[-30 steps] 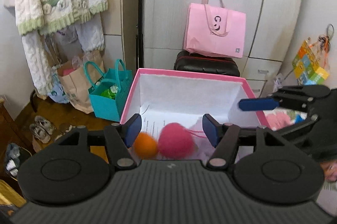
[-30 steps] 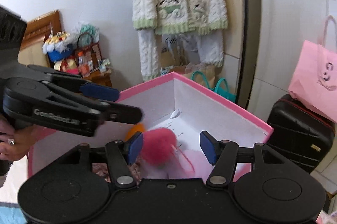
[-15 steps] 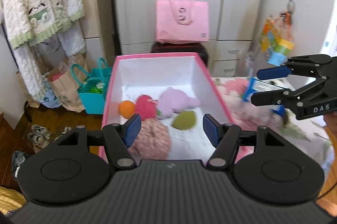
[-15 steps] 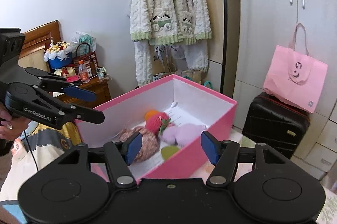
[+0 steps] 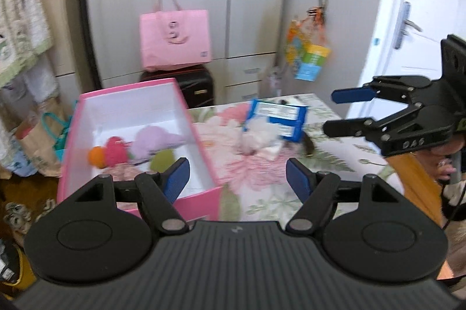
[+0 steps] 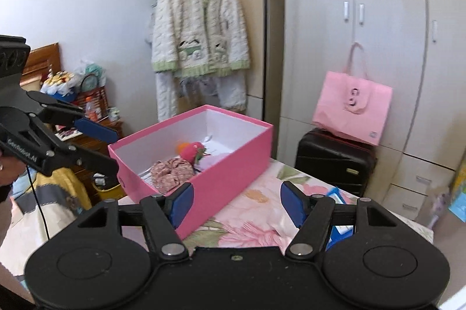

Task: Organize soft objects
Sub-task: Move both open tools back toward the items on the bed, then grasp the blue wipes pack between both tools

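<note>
Left wrist view: left claw (image 5: 237,179) tilted down over the bench (image 5: 262,187), jaws parted about halfway and just been opening, nothing between them. Blue pads, black ribbed body. Right claw (image 5: 337,112) enters from the right edge, held side-on above the bench's far right part, jaws apart and empty; part of a hand (image 5: 445,161) grips its handle. Pink box (image 5: 204,202) sits on the bench's left end: rectangular, stiff card, white inside. Soft things in it: orange ball (image 5: 96,157), fuzzy red-pink ball (image 5: 116,154), lilac plush (image 5: 154,139), olive-green pad (image 5: 161,161). Bench cloth is floral print, pink and green. Mid-bench, outside the box: fluffy white plush (image 5: 256,138) touching a flat blue-and-white pack (image 5: 279,117). Frame is motion-blurred.

Right wrist view: right claw (image 6: 234,200) angled down at the box's near corner, jaws about half open and just been opening, empty. Left claw (image 6: 87,144) comes in from the left, above and beside the box's left end, jaws apart, nothing in them. Pink box (image 6: 233,170) seen corner-on; inside, a crinkly floral fabric scrunchie (image 6: 173,170) nearest, the red-pink ball (image 6: 190,149) and orange ball (image 6: 182,146) behind it, and a sliver of lilac plush (image 6: 212,161) by the near wall. Behind: cable-knit cream cardigan (image 6: 201,27) on a hanger, pink tote (image 6: 352,106) on a black hard-shell suitcase (image 6: 335,161).
</note>
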Demonstrator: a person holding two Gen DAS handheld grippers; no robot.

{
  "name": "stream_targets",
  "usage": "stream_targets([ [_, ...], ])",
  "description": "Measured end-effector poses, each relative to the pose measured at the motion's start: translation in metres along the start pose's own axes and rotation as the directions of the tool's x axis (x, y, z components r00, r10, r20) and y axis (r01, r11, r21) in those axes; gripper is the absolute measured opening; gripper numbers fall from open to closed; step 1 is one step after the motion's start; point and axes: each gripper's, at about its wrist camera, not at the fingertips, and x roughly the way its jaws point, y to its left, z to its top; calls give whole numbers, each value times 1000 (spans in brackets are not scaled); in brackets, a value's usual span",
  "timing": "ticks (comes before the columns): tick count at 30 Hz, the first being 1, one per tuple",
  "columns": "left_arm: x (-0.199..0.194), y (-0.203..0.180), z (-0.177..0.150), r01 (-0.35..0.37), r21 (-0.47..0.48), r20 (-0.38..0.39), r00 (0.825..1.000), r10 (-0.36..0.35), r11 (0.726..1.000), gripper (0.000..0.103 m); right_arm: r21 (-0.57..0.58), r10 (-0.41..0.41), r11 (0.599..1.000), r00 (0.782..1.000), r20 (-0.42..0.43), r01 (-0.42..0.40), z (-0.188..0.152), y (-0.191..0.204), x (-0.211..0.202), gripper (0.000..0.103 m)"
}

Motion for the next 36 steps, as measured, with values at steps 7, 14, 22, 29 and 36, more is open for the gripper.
stream_targets([
  [7,30,-23,5,87,-2,-27,996,-87,996,72,-8,-87,996,996,-3,87,-30,-9,-10,73],
  [14,71,-42,8,120,2,-50,991,-120,993,72,25,-99,995,995,-25,100,-50,-36,-7,73],
  [22,121,-59,17,130,-54,-42,990,-133,990,72,89,-94,991,994,-54,98,-71,-66,21,73],
  [29,174,-64,33,59,-117,39,998,-55,991,69,210,-117,970,992,-54,126,-87,-106,57,61],
  [36,234,-49,51,0,-186,92,996,18,983,62,318,-97,942,994,-40,105,-92,-132,82,43],
])
